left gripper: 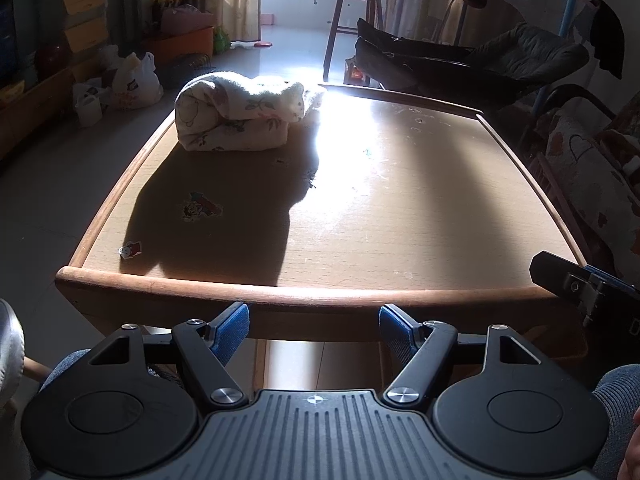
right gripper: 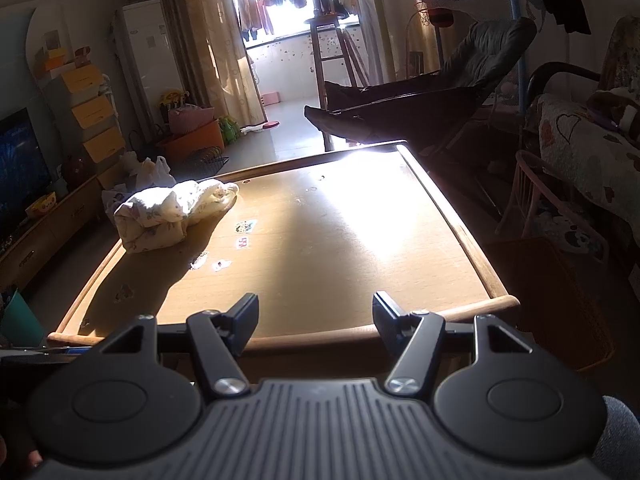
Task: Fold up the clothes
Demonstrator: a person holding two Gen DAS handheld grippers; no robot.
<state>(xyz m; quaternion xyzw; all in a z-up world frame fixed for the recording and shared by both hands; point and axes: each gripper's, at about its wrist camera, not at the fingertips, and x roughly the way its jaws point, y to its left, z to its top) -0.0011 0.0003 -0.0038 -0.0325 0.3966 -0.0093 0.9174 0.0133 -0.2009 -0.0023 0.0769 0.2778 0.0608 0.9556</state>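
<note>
A white floral garment [left gripper: 240, 114] lies folded into a thick bundle at the far left of the wooden table [left gripper: 400, 216]. The right wrist view shows the same bundle [right gripper: 168, 210] near the table's left edge [right gripper: 96, 276]. My left gripper [left gripper: 314, 320] hangs open at the near edge of the table, below the rim, with nothing between its blue pads [left gripper: 234, 326]. My right gripper [right gripper: 314, 314] is open over the near edge, also holding nothing. Its body [left gripper: 580, 288] shows at the right of the left wrist view.
Stickers [left gripper: 196, 206] dot the tabletop, and strong sunlight glares across its middle. A dark reclining chair [right gripper: 420, 108] stands past the far right corner, a wooden stool [right gripper: 332, 48] behind it. A patterned sofa [right gripper: 580, 152] is on the right, plastic bags [left gripper: 132, 80] on the floor left.
</note>
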